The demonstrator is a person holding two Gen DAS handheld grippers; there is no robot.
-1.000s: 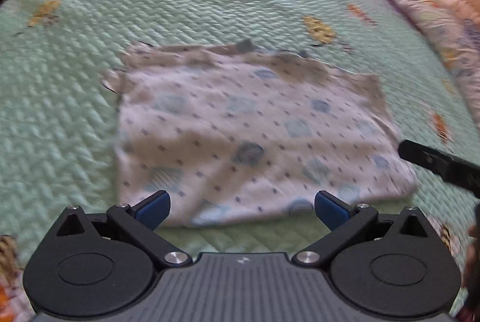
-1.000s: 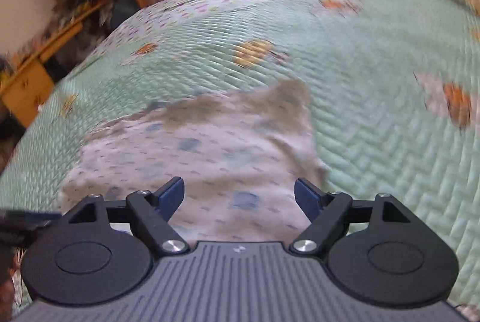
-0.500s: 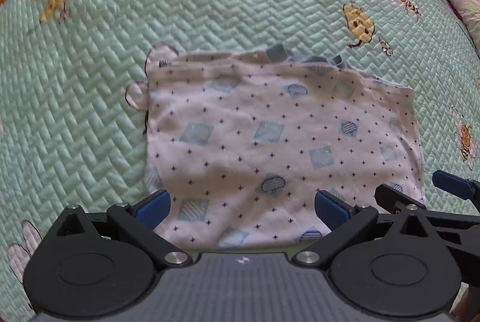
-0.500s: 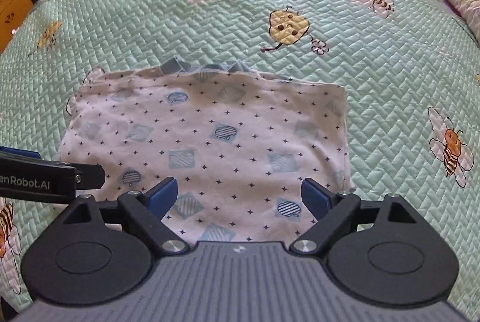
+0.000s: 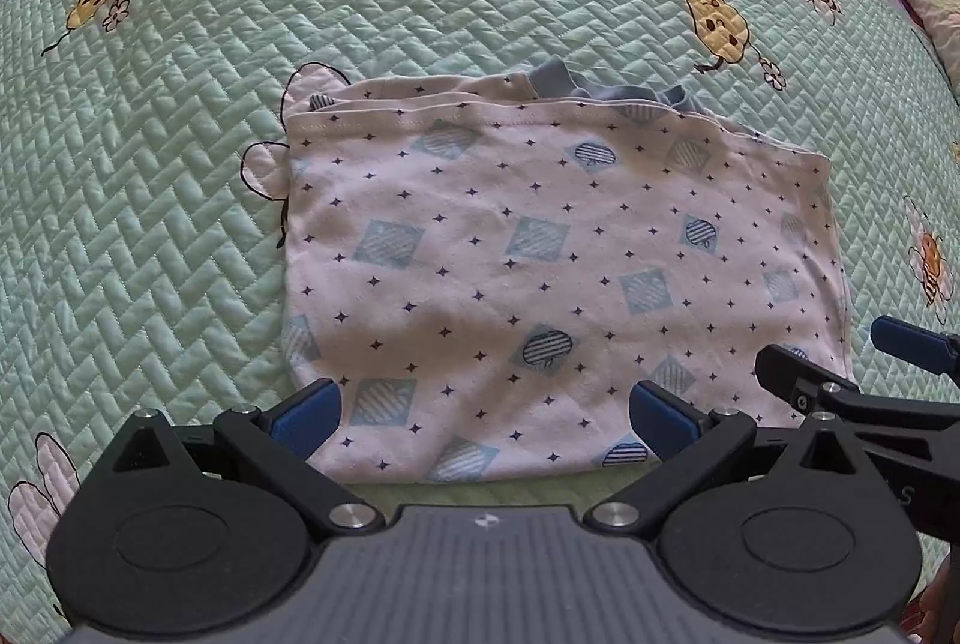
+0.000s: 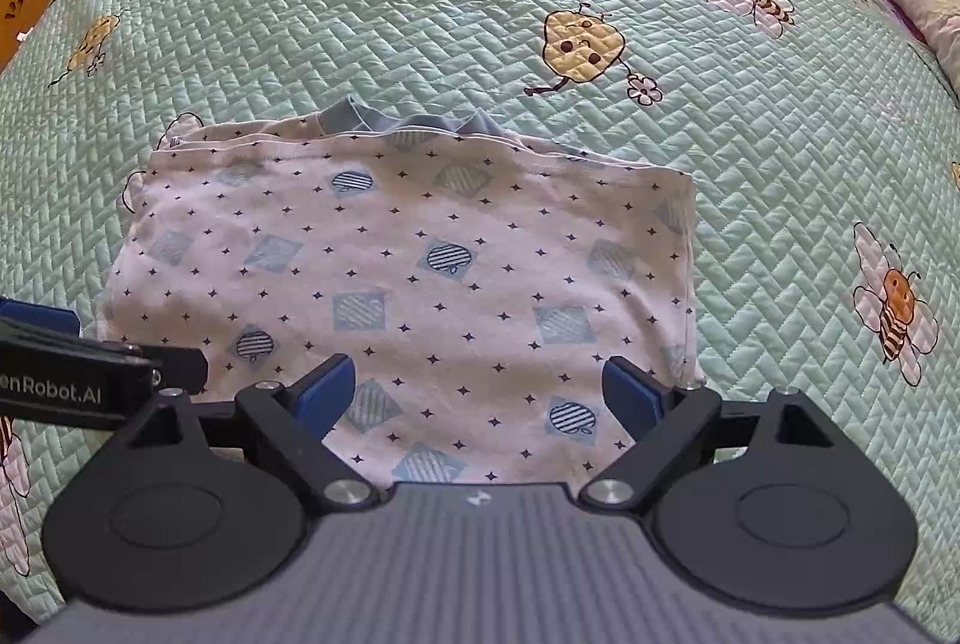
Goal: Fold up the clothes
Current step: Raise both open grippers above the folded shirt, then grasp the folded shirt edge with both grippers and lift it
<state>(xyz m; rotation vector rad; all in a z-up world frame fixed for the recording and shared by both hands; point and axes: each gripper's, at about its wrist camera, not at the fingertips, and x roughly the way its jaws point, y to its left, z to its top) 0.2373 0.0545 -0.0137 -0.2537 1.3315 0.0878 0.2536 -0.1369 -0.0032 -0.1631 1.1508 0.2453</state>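
On the bed: a patterned garment (image 5: 558, 272) lies folded into a rough rectangle on the green quilt (image 5: 180, 164), near the front edge.
Left gripper (image 5: 483, 410): jaws wide, nothing between them, hovering over the garment's near edge.
Right gripper (image 6: 480, 392): jaws wide, empty, just beside the left one.
Progress: at least one fold looks done; layered hems and a blue collar (image 6: 408, 119) show at the far edge. Another fold may remain.
Hidden: the near edge sits partly behind both tools; the layers underneath cannot be made out.
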